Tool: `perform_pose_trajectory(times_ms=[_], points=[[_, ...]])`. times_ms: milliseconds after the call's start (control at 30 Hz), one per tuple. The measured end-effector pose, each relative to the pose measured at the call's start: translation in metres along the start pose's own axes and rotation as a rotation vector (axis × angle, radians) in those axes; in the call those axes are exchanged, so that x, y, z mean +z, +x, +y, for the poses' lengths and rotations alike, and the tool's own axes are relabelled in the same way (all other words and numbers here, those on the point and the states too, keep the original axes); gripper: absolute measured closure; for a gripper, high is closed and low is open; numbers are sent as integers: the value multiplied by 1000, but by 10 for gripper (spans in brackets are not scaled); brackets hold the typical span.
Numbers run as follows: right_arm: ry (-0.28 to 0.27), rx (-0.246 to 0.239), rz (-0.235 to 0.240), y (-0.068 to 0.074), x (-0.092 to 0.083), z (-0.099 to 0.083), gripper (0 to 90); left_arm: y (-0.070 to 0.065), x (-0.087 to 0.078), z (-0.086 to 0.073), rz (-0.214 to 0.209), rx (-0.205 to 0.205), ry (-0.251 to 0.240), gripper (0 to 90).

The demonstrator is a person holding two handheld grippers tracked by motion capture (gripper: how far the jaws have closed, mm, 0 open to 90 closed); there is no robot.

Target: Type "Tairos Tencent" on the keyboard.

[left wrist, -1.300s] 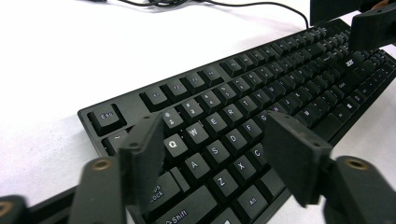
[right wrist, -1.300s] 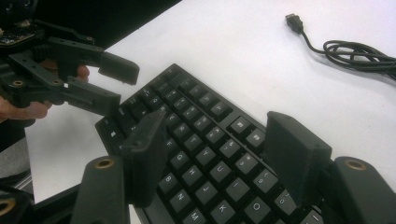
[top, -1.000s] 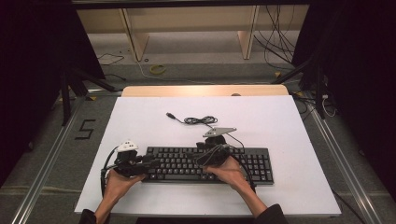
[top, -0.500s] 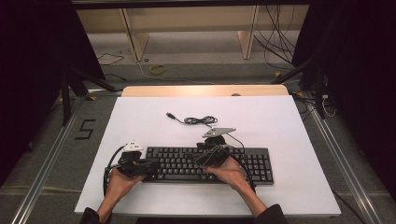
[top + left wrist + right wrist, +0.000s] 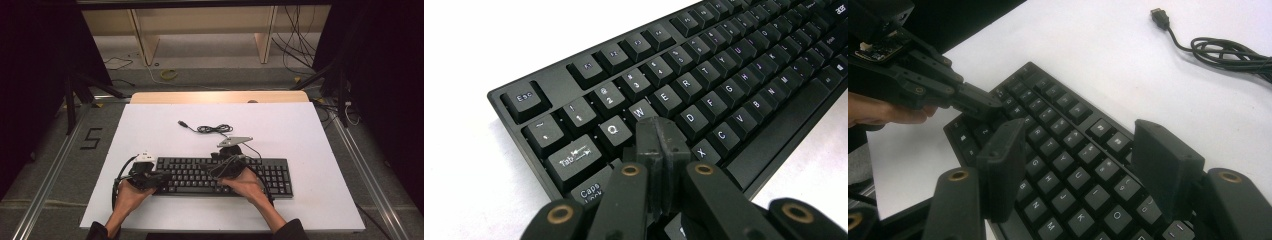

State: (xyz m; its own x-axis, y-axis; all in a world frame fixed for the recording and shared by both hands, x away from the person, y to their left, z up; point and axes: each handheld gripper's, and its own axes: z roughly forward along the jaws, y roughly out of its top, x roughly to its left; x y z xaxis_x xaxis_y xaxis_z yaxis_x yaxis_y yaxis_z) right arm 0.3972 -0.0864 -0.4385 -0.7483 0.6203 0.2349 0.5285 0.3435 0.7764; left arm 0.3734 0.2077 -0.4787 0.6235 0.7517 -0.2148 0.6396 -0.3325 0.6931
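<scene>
A white table (image 5: 300, 145) stands on a grey floor (image 5: 60, 165) marked with a black "5" (image 5: 91, 138), while a pale wooden shelf unit (image 5: 200, 30) and loose dark cables (image 5: 300, 30) sit beyond its far edge.

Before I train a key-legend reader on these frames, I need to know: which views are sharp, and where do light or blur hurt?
High view: surroundings dark, the white table evenly lit, keyboard legends too small to read. Left gripper view: near legends such as Esc and Tab crisp, far keys soft; the closed left tool sits dark and blurred up close. Right gripper view: right tool blurred, middle keys readable, cable fairly sharp.
</scene>
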Motion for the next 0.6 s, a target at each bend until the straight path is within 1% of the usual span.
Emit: perform_pose_trajectory(times_ms=[67, 167, 300, 367, 433, 600], points=[[0, 0, 0, 0, 0, 0, 396, 0, 2, 0, 3, -1, 17, 891], [1, 0, 0, 0, 0, 0, 398, 0, 2, 0, 4, -9, 22, 893], [1, -1, 0, 0, -1, 0, 399, -2, 2, 0, 10, -6, 20, 893], [-2, -1, 0, 0, -1, 0, 400, -2, 0, 0, 10, -9, 9, 891], [-2, -2, -1, 0, -1, 0, 402, -2, -2, 1, 7, -8, -12, 888], [0, -4, -2, 0, -1, 0, 412, -6, -7, 3, -24, -14, -67, 777]])
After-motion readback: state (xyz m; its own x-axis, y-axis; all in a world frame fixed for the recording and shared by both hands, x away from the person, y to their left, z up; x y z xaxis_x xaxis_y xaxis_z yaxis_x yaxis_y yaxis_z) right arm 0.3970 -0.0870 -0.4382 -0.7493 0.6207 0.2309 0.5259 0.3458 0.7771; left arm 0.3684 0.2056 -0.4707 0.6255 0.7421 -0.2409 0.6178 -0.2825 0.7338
